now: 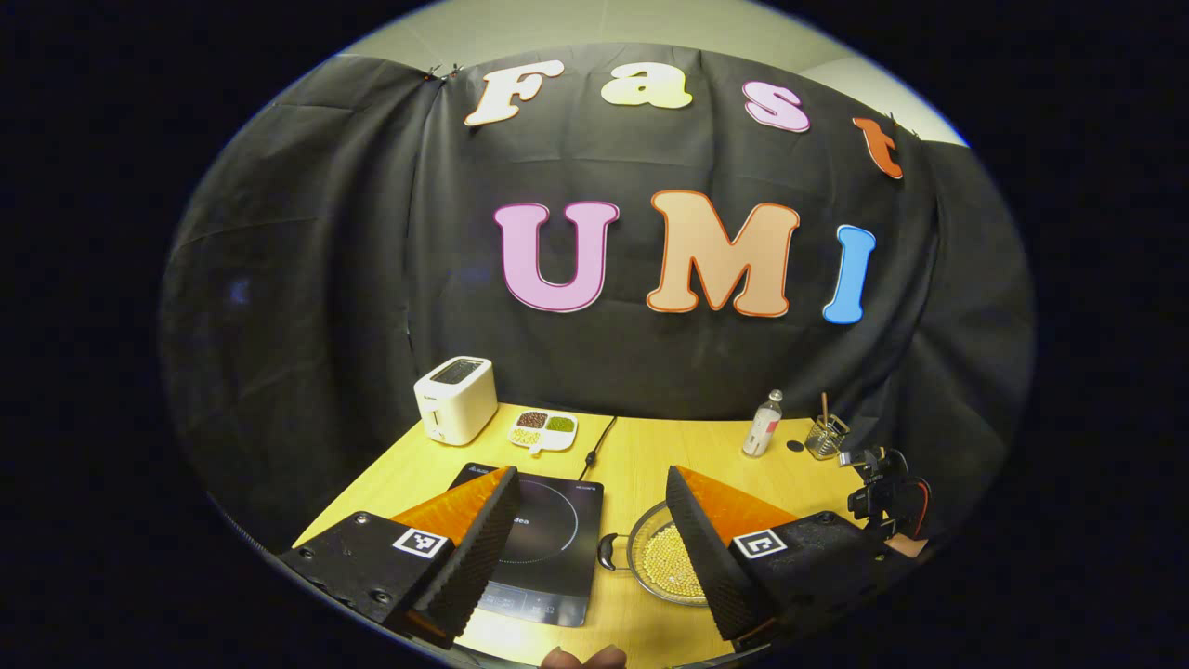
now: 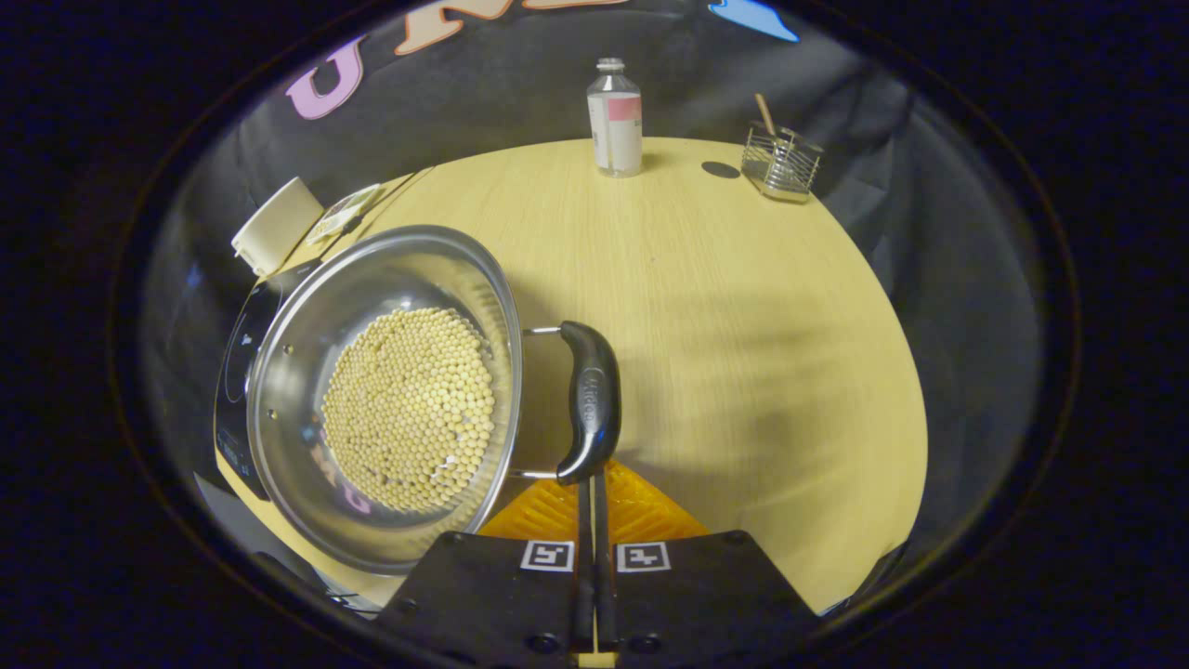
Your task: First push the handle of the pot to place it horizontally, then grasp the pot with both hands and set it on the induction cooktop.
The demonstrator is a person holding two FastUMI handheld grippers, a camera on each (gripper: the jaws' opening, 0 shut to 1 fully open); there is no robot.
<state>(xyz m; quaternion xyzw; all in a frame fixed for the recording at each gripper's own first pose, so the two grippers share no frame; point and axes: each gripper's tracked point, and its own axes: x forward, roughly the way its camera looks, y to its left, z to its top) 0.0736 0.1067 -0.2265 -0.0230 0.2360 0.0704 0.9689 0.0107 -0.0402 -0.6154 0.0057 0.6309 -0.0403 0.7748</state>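
Note:
A steel pot (image 2: 390,400) holding a layer of pale beans sits on the wooden table (image 2: 743,353). Its black side handle (image 2: 592,400) points toward me in the right gripper view. My right gripper (image 2: 592,478) is shut with nothing between its fingers, and its tips touch the near end of that handle. The black induction cooktop (image 1: 543,548) lies just left of the pot (image 1: 664,562) in the left gripper view. My left gripper (image 1: 592,476) hovers open above the cooktop and pot, with its fingers spread wide.
A white toaster (image 1: 455,400) and a divided dish of beans (image 1: 543,429) stand at the back left. A cable (image 1: 599,437) runs to the cooktop. A bottle (image 2: 614,116) and a wire holder (image 2: 782,160) stand at the back right. Bare table lies right of the pot.

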